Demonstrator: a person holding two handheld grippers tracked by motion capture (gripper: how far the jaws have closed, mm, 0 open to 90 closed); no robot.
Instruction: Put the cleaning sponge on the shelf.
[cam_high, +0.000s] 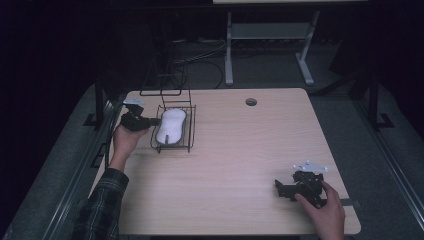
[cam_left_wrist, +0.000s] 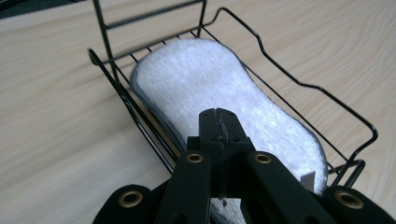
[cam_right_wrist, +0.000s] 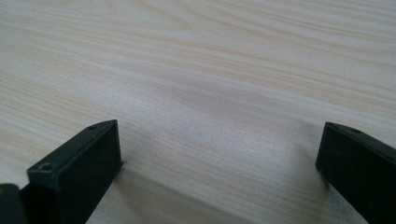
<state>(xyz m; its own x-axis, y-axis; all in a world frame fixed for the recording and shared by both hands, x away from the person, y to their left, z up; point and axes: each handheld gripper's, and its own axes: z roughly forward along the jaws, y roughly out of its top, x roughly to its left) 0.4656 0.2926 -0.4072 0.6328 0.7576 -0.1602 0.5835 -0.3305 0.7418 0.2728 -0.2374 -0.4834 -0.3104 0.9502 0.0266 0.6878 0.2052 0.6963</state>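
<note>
item: white sponge pad (cam_left_wrist: 224, 93), lying flat in black wire basket (cam_high: 191, 127) at the counter's (cam_high: 240, 150) left rear, likely set there to drain or store. left tongs (cam_left_wrist: 218, 122) pressed together, empty, poised over the pad's near end. right tongs (cam_right_wrist: 219, 154) spread wide, nothing between, parked low at the near right. surface: pale wood grain, one cable hole (cam_high: 251, 102). room: dark, a grey desk frame (cam_high: 270, 45) behind.
</note>
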